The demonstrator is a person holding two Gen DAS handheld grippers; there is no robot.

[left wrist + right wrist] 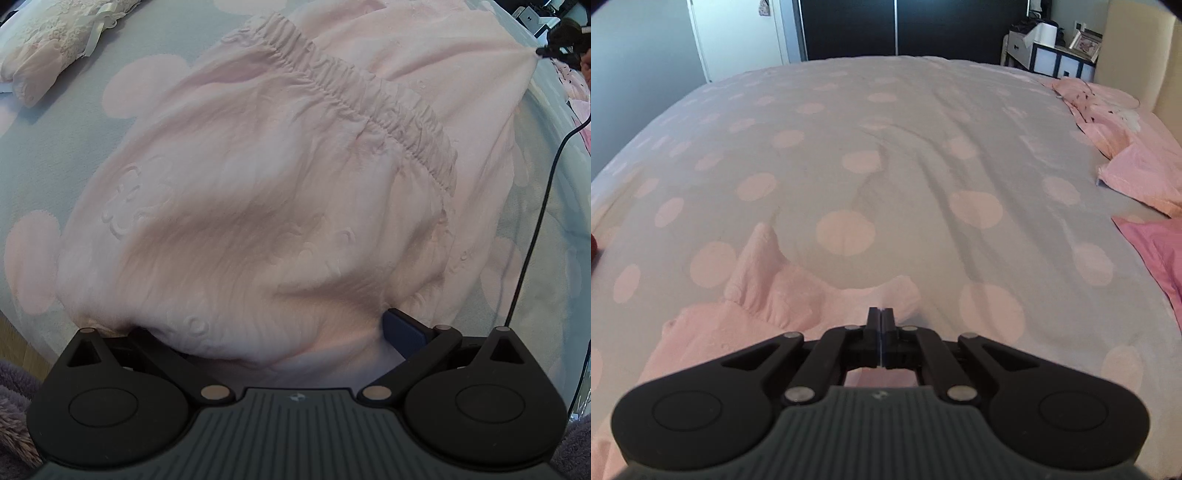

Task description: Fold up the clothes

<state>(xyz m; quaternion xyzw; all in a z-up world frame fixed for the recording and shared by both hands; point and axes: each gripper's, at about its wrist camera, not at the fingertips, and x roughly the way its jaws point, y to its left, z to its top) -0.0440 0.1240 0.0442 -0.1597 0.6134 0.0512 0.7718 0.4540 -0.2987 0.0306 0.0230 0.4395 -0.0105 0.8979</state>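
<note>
Pink garment (280, 206), a soft fleecy piece with a gathered elastic waistband (369, 107) and faint embossed flower shapes, lies spread on the bed (886, 155), whose grey cover carries large pale pink dots. In the left wrist view the cloth fills most of the frame, the waistband running diagonally from upper centre toward the right, and its near edge bulges up between the wide-set fingers of the left claw (258, 332). One dark blue finger pad (402, 332) shows at the right of that bulge; the other finger is hidden under the cloth, so whether the pads press on the fabric cannot be told. At the upper right of the same view, a far corner of the garment is drawn out to a taut point that ends at the tip of the right claw (543, 51). In the right wrist view the right claw (881, 314) has its two fingers pressed flat together, with the pink cloth lying rumpled just beneath and to the left of them; the pinched corner itself is not visible between the pads there. A second, lacy pale garment (55, 40) with a white ribbon rests well apart at the upper left. Pink pillows (1123, 147) lie along the right side of the bed, and a black cable (535, 221) trails down the right edge.
</note>
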